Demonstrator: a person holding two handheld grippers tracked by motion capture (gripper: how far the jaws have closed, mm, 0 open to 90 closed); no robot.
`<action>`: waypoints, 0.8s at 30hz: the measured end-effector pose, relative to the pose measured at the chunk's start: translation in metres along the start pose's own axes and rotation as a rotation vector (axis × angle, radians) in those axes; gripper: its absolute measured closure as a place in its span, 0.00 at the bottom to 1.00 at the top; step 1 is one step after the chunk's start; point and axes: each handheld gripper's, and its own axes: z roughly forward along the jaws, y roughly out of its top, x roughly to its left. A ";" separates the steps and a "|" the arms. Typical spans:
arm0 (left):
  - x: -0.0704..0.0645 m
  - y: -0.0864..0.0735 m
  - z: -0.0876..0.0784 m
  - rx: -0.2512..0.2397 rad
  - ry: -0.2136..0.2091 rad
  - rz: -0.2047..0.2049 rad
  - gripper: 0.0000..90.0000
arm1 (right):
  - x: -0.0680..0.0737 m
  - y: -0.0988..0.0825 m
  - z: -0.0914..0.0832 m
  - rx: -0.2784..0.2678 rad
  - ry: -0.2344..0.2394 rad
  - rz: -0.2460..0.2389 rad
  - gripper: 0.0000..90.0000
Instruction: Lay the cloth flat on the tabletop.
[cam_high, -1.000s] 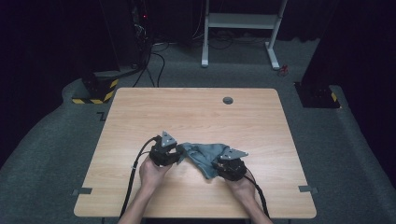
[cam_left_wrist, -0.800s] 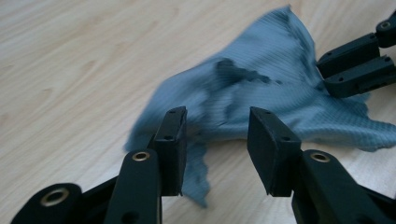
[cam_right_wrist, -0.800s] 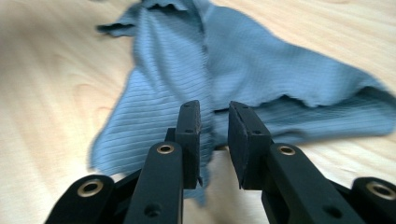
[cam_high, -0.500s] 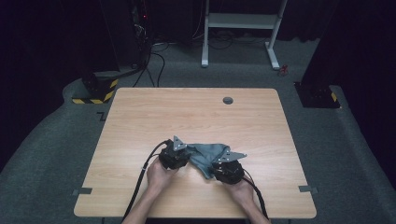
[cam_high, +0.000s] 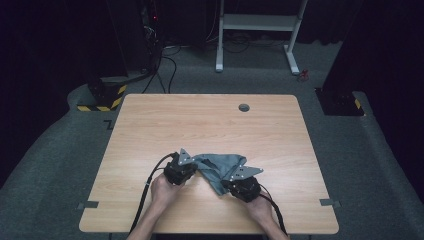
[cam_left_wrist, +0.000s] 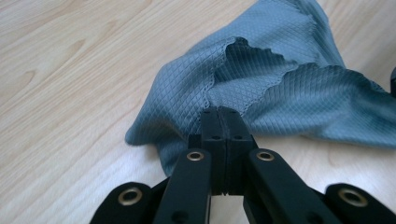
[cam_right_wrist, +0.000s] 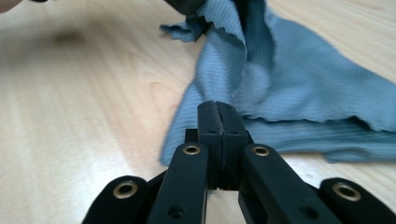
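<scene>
A grey-blue quilted cloth (cam_high: 222, 166) lies crumpled on the wooden table (cam_high: 210, 125), near the front edge. My left gripper (cam_high: 194, 164) sits at the cloth's left end. In the left gripper view its jaws have just been closing and now pinch a fold of the cloth (cam_left_wrist: 261, 84), so the left gripper (cam_left_wrist: 224, 114) is shut on it. My right gripper (cam_high: 226, 181) is at the cloth's front right. Its jaws have also just been closing, and the right gripper (cam_right_wrist: 218, 108) is shut on the cloth's (cam_right_wrist: 299, 88) near edge. A hand holds each gripper from below.
A round dark grommet (cam_high: 244, 107) is set in the table's far side. Tape strips (cam_high: 87, 205) mark the front corners. Behind the table stand a white desk frame (cam_high: 260, 22), floor cables (cam_high: 165, 65) and a yellow-black striped base (cam_high: 100, 97).
Both grippers have drawn in against the cloth, and its ends now sit gathered at their tips. The hands have shifted only slightly.
</scene>
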 end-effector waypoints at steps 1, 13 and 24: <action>0.000 -0.005 -0.006 -0.001 -0.008 -0.007 1.00 | 0.004 -0.001 -0.001 -0.003 0.020 -0.011 1.00; 0.011 -0.032 -0.008 0.044 0.004 -0.040 0.99 | 0.023 0.008 0.006 0.025 0.141 -0.088 0.93; 0.016 -0.028 -0.025 -0.040 -0.019 -0.100 0.83 | -0.019 0.007 -0.002 -0.002 -0.027 0.073 0.79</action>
